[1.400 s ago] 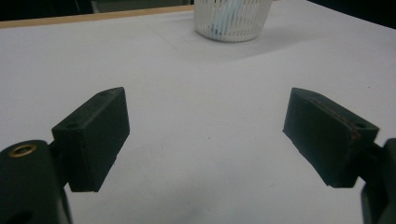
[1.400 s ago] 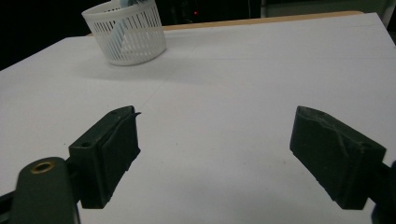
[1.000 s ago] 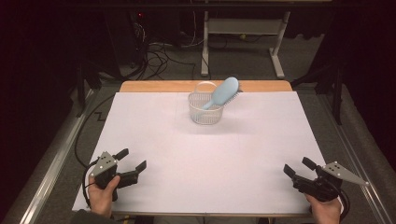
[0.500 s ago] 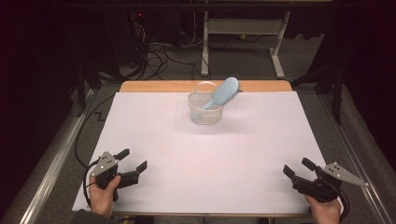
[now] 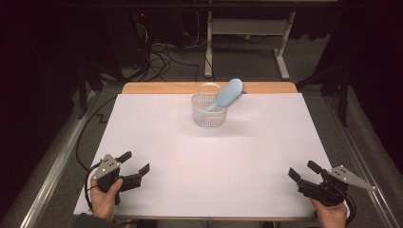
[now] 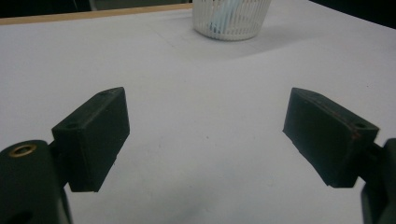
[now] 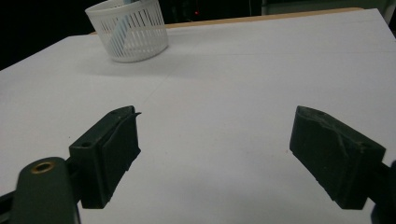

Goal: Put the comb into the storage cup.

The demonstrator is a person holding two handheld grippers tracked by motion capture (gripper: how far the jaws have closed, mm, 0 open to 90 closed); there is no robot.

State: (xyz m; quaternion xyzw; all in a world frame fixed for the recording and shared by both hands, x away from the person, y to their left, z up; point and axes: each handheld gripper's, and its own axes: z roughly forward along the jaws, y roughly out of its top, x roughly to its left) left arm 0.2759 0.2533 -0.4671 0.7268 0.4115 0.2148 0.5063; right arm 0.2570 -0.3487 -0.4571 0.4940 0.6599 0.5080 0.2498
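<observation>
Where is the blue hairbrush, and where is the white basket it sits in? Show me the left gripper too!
blue hairbrush (image 5: 230, 92), high view, on its oval head.
white basket (image 5: 209, 118), high view, on its slatted front wall.
left gripper (image 5: 134, 162), high view, midway between its two open black jaw tips.

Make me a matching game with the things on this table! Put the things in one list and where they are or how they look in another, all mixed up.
Things:
1. brush
2. basket
3. left claw
4. right claw

Places or looks:
A. near right corner of the table, open
B. white, slatted, at the far middle of the table
C. light blue, leaning out of the basket
D. near left corner of the table, open

Pairs: 1-C, 2-B, 3-D, 4-A
</observation>
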